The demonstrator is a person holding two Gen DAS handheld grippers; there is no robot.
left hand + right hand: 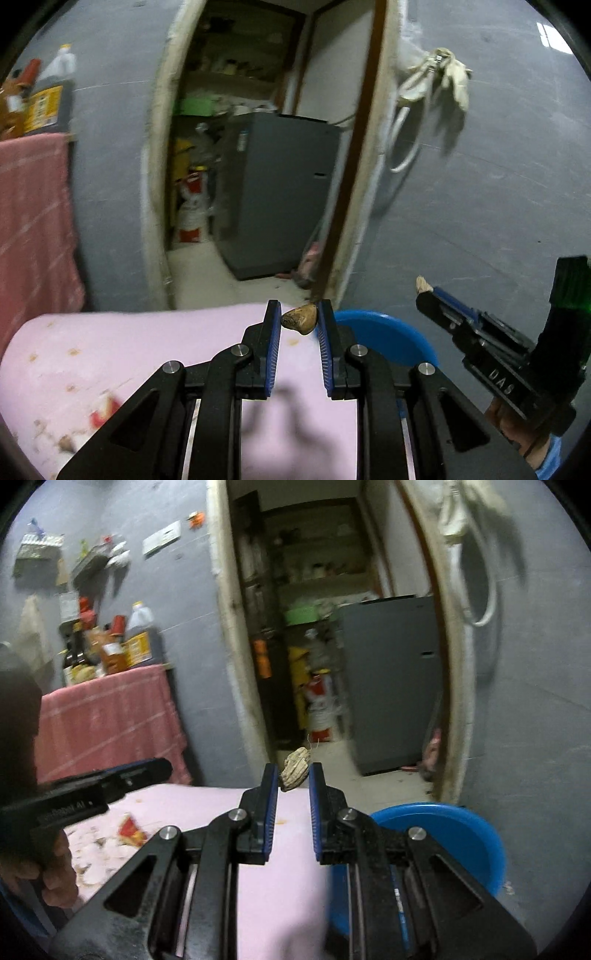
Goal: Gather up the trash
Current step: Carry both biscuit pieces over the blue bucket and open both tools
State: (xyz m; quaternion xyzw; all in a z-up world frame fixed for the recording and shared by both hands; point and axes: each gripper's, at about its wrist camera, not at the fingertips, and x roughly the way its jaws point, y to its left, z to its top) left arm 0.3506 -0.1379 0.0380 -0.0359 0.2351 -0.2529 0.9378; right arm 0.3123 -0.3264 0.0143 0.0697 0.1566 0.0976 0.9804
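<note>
— Brown scrap (300, 319): where is it kept?
— It is pinched at the left hand-held gripper (298, 318) tips, above the pink worktop (147, 343).
— And the pale scrap (294, 768)?
— It is squeezed by the right hand-held gripper (293, 775), near the blue bucket (461, 834).

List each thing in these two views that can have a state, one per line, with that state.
left gripper: shut on a brown scrap
right gripper: shut on a pale scrap
blue bucket: upright, open-topped, beside the table
pink table: littered with scraps
doorway: open
</note>
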